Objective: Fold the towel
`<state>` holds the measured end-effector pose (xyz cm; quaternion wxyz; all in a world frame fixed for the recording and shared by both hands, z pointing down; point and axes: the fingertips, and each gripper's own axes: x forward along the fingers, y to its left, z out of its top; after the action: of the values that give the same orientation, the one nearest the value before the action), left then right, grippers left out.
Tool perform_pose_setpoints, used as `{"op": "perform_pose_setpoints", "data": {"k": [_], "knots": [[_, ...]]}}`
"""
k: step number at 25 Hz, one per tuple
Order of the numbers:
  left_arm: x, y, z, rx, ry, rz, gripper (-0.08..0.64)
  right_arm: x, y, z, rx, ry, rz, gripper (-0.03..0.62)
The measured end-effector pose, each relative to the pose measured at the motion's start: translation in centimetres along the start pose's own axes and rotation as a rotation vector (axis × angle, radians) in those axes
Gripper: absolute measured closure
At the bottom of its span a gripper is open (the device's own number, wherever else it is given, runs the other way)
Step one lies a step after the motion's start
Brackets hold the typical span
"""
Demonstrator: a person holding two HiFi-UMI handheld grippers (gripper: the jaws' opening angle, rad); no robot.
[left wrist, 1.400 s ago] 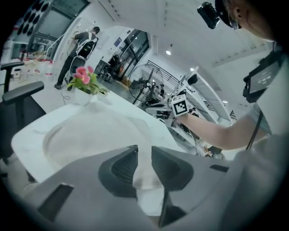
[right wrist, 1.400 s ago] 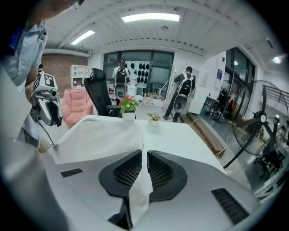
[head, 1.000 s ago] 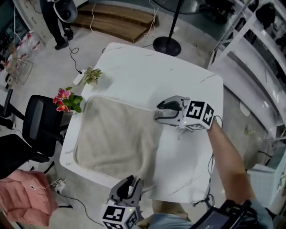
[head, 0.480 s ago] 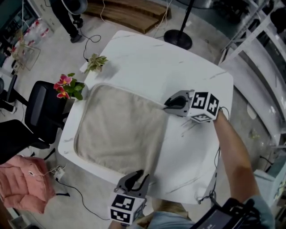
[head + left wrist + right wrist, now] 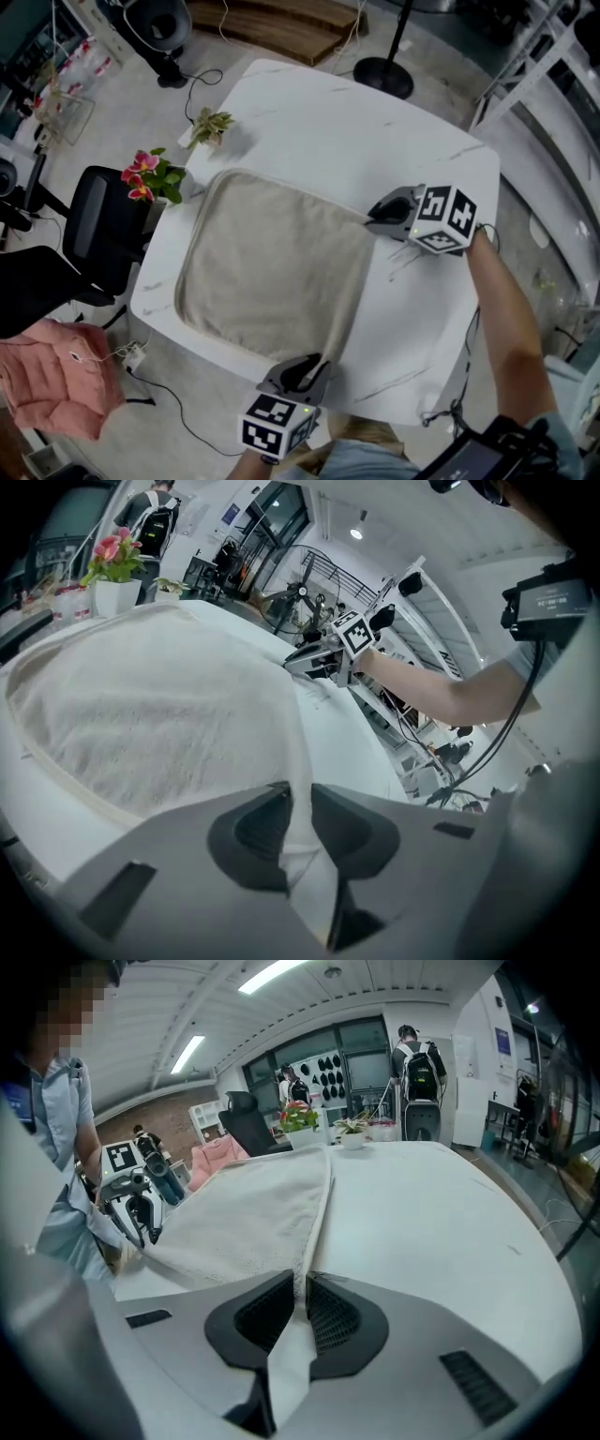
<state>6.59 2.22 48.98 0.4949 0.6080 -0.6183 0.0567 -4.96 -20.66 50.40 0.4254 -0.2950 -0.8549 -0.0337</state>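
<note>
Towel (image 5: 277,267) is lying spread flat on the white table (image 5: 375,131), toward the side with the flowers (image 5: 145,178). Left tool (image 5: 305,367) is biting the near corner of the towel's open edge. Its 2 jaws have just been closing, and cloth is running between them with the pads pressing it. Right tool (image 5: 380,214) is clenching the far corner of that same edge. Its jaws have also just been closing, and the hem is pinched tight between them. Both tools are angling downward, probably to nip the thin hem off the table. Gripping 2 corners of 1 edge looks like setup for carrying that edge across toward the flower side. The first fold is not yet made, and most of the towel is lying flat.
</note>
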Motion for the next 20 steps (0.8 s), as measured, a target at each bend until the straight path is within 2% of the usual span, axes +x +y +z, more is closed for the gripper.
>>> {"op": "perform_pose_setpoints", "data": {"k": [4,11,16,18,19,20], "knots": [[1.7,-3.5,-1.2,-0.002,0.024,-0.073,0.486,-2.2,0.6,-3.1,0.028,0.045,0.005,0.538],[4.4,-9.3,-3.4,0.044,0.087,-0.178,0.486,-6.0,1.8,-8.6,0.08,0.097,-0.006,0.537],[5.2,-10.4,-3.8,0.056,0.116,-0.205,0.486,-6.6,1.9,-9.1,0.076,0.066,-0.063,0.533],[4.4,-10.5,-3.0,0.057,0.116,-0.221,0.445,-6.9,1.9,-7.9,0.087,0.007,-0.089,0.457],[3.7,-10.6,-2.5,0.066,0.111,-0.225,0.412,-7.5,1.8,-6.9,0.109,-0.049,-0.097,0.399],[2.9,-10.7,-1.9,0.084,0.104,-0.226,0.388,-8.3,1.7,-5.7,0.133,-0.114,-0.113,0.376]]}}
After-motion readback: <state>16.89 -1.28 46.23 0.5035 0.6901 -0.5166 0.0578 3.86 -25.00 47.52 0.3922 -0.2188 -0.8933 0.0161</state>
